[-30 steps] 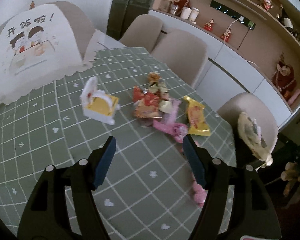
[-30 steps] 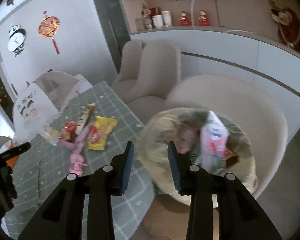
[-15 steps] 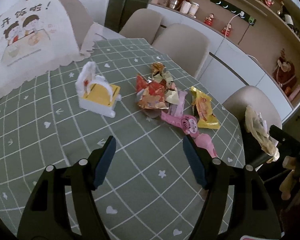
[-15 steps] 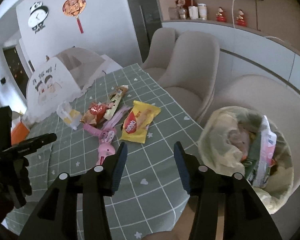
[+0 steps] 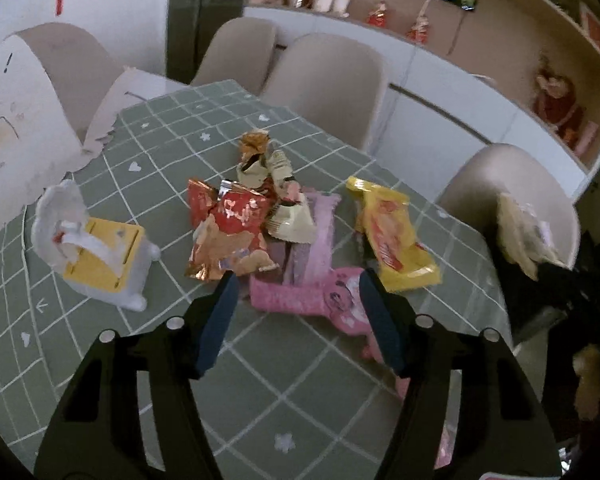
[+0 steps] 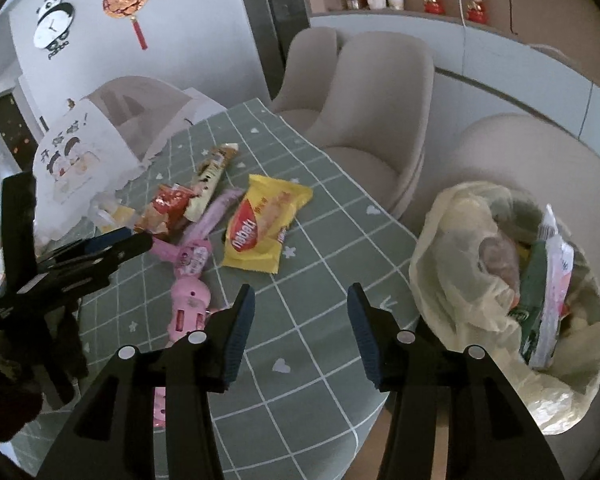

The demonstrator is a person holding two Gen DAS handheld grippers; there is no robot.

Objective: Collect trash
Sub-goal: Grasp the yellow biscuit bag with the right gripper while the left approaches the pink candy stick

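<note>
Wrappers, light and crinkly, litter our worktop [image 5: 148,360]; our left tool [image 5: 296,320], spread and narrowing, straddles the soft pink wrapper [image 5: 312,298], best pinched mid-body, while our right tool [image 6: 300,332] hangs spread, empty.

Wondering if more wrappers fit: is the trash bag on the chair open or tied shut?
Open: the trash bag gapes, showing wrappers inside.

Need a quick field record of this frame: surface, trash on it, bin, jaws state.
surface: green checked tablecloth
trash: yellow wrapper, pink wrapper, red wrapper, long beige wrapper
bin: trash bag on a chair beside the table, already holding wrappers
left gripper: jaws open, just been closing, straddling pink wrapper, not gripping
right gripper: jaws open, empty
</note>
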